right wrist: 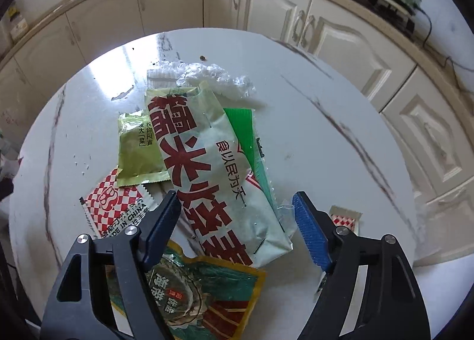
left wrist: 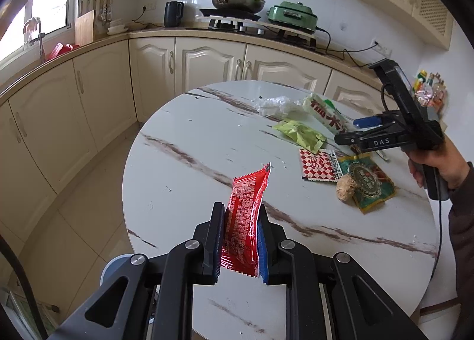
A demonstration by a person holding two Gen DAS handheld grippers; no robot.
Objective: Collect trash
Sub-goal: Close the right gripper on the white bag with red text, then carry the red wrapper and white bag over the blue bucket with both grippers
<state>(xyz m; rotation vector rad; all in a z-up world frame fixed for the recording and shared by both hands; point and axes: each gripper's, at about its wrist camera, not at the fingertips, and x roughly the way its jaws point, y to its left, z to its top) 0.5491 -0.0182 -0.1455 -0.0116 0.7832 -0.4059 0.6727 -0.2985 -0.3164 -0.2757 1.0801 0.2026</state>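
Two hand-held grippers: left hand-held gripper (left wrist: 241, 218) clamps a red wrapper (left wrist: 247, 215), right hand-held gripper (right wrist: 237, 215) straddles, unclosed, a pale bag (right wrist: 213, 168).

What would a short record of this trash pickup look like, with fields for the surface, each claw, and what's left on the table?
surface: round marble table
left claw: shut on red packet, lifted off the table
right claw: open, over the long white wrapper, pads not touching it
left on table: lime sachet, checkered packet, green-gold bag, clear plastic, brown lump
bin: none in view
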